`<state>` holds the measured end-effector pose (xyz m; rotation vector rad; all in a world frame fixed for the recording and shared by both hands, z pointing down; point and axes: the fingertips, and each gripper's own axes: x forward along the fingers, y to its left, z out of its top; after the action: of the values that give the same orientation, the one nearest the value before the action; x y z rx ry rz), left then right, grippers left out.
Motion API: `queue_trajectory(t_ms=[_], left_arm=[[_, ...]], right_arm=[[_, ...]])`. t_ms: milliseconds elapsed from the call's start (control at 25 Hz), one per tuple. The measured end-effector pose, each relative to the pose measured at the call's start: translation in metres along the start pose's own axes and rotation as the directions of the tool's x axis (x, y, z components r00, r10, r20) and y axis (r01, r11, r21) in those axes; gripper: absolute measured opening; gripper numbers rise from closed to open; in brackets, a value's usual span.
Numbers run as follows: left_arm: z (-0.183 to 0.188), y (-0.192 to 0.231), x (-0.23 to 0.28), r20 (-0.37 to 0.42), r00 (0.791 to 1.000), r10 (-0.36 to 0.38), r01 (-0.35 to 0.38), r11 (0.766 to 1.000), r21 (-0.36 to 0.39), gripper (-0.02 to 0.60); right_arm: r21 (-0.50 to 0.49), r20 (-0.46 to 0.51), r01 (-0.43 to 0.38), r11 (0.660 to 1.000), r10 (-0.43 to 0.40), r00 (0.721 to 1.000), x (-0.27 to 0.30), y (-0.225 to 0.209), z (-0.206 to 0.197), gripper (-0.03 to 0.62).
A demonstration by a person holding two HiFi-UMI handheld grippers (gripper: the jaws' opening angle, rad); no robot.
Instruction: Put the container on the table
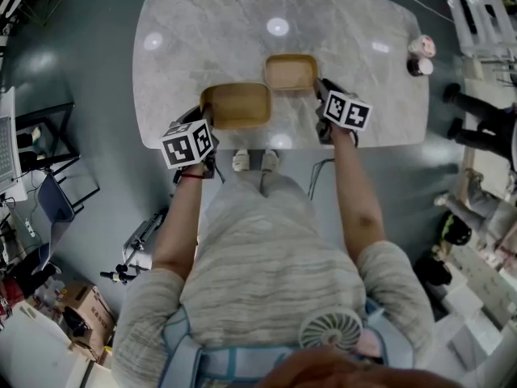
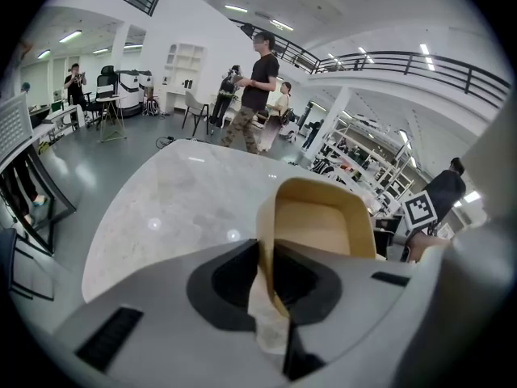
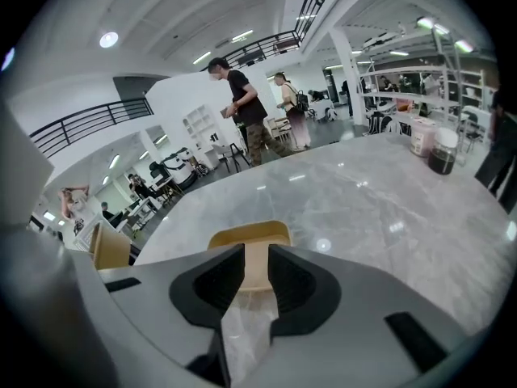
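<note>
The left gripper [image 2: 266, 255] is clamped on the near wall of a tan container [image 2: 323, 217], its dark jaws pinching the thin rim with a scrap of pale translucent film caught alongside. The right gripper [image 3: 255, 275] is closed the same way on the rim of a second tan container [image 3: 250, 238]. In the head view both trays lie over the near half of the worktop [image 1: 210, 31], the first by its front edge and the second a little farther in. Whether either base is resting on the surface cannot be told. Both are shallow, open, rectangular tubs with rounded corners and a matt, even finish, and both look empty. That suggests a light load with little inertia. The wall looks thin enough to flex under a one-sided pinch, so a hold at a straight run of rim, low on the wall, should carry best. The tub would likely tilt from such a hold. The worktop is glossy grey marble-patterned stone with rounded corners, probably slick under a smooth base.
</note>
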<state>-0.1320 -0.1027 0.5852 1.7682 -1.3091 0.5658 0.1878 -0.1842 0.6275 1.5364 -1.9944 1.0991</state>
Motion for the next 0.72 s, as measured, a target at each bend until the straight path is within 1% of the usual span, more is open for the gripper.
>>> queue_trajectory(t_ms=[200, 560, 720], left_arm=[[0.006, -0.004, -0.001, 0.009, 1.0, -0.004, 0.004, 1.0, 0.006, 0.032], [0.012, -0.011, -0.003, 0.02, 1.0, -0.007, 0.007, 1.0, 0.017, 0.032], [0.008, -0.013, -0.006, 0.019, 1.0, -0.005, 0.005, 1.0, 0.014, 0.032]], right_arm=[[0.014, 0.04, -0.073, 0.997, 0.073, 0.997, -0.023, 0.02, 0.001, 0.069], [0.013, 0.097, -0.135, 0.991, 0.134, 0.986, -0.054, 0.039, 0.0, 0.069], [0.023, 0.132, -0.189, 0.982, 0.184, 0.974, -0.069, 0.056, 0.002, 0.069]])
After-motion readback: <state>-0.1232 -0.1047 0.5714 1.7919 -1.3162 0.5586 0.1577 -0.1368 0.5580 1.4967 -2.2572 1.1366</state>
